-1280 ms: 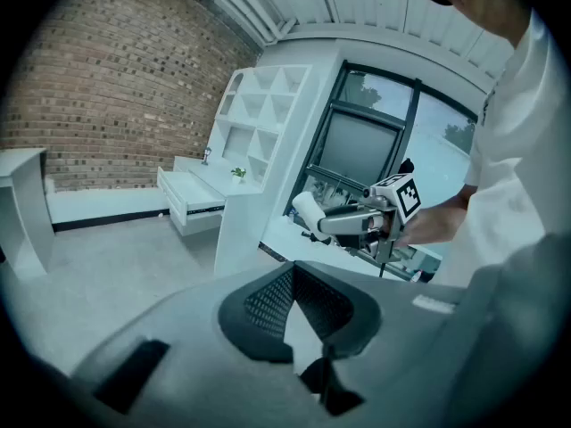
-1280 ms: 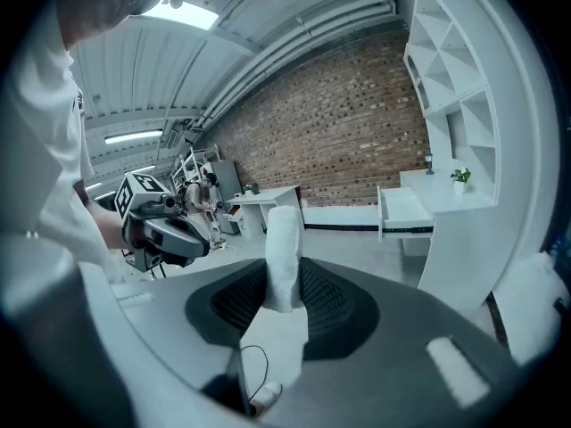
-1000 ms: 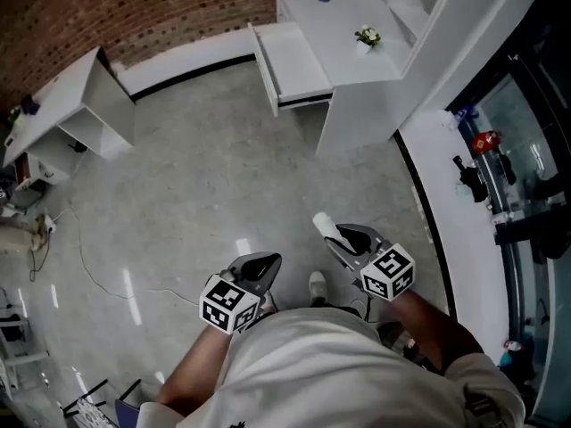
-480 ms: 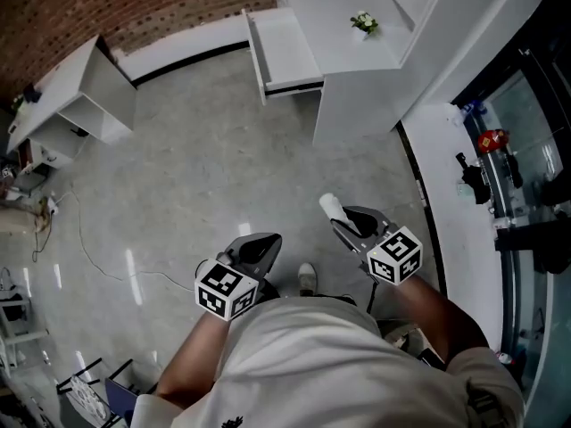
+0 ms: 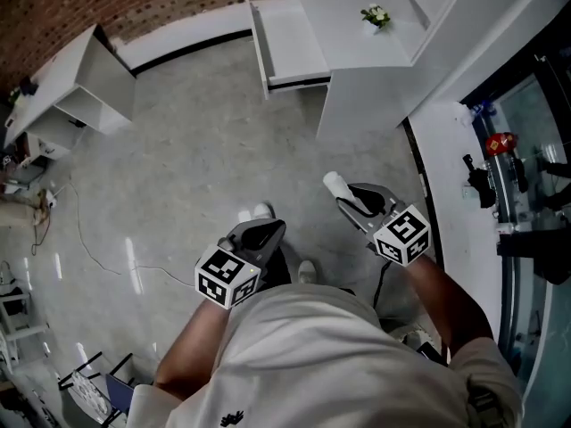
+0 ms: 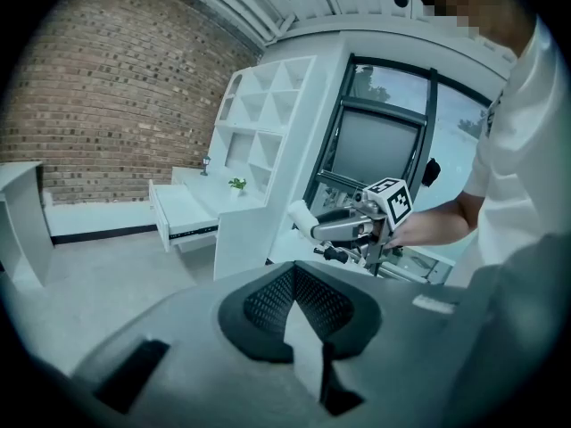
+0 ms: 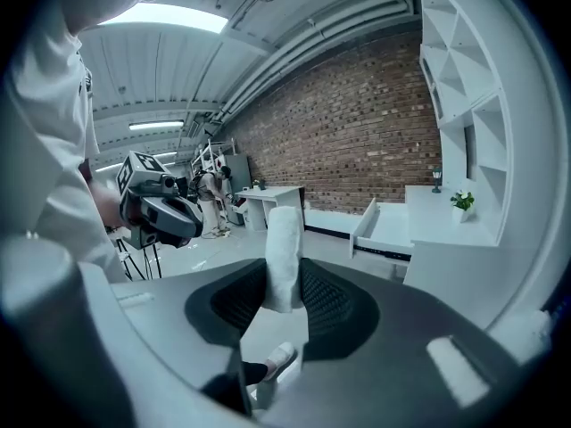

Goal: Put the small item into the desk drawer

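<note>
A small white cylinder-shaped item (image 5: 335,185) (image 7: 285,239) stands upright between the pads of my right gripper (image 5: 346,196) (image 7: 285,270), which is shut on it and held above the floor. My left gripper (image 5: 268,229) (image 6: 295,271) is shut with nothing in it and hangs beside the right one. The desk drawer (image 5: 290,38) (image 7: 389,225) (image 6: 182,213) is pulled open from the white desk (image 5: 357,43), well ahead of both grippers. The left gripper view also shows the right gripper (image 6: 314,228) with the item (image 6: 300,218).
A small potted plant (image 5: 375,14) stands on the desk top. A white open cabinet (image 5: 85,96) is at the left by the brick wall. A thin cable (image 5: 94,261) runs over the grey floor. A white ledge (image 5: 446,185) and glass wall line the right side.
The person has taken a step toward the desk; a shoe now shows ahead of the left gripper. Both grippers shifted slightly right and forward. The right gripper's hold on the white item is unchanged.
</note>
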Demonstrator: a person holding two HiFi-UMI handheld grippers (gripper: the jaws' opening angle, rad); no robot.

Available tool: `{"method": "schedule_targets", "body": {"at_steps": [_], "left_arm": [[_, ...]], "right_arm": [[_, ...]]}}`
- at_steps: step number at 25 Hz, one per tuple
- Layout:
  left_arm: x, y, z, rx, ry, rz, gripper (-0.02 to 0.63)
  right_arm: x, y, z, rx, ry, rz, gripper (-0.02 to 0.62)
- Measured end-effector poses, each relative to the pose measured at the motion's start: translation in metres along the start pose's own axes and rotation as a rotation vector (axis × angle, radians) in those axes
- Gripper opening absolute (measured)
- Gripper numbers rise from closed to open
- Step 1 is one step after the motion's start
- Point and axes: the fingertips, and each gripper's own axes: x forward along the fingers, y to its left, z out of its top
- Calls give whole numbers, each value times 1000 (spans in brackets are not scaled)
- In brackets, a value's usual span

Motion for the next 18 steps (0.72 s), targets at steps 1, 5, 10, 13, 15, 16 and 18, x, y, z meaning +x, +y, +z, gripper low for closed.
{"method": "schedule_targets", "body": {"at_steps": [1, 5, 10, 13, 15, 16, 18], "left_arm": [[4, 10, 5, 4, -6, -5, 6], [14, 60, 34, 24, -16, -23, 6], [21, 124, 72, 59, -2, -63, 6], [19, 166, 91, 66, 4, -74, 6], [17, 190, 100, 66, 8, -82, 6], [16, 200, 104, 66, 9, -87, 6], [14, 218, 112, 69, 5, -99, 6]], "right_arm": [[8, -7, 5, -3, 3, -4, 133], [43, -36, 29, -19, 18, -29, 133], [91, -72, 68, -48, 36, -59, 133], [119, -93, 90, -59, 44, -84, 133], [136, -104, 103, -71, 55, -100, 133], [144, -109, 108, -79, 61, -108, 133], [158, -117, 119, -93, 73, -120, 133]]}}
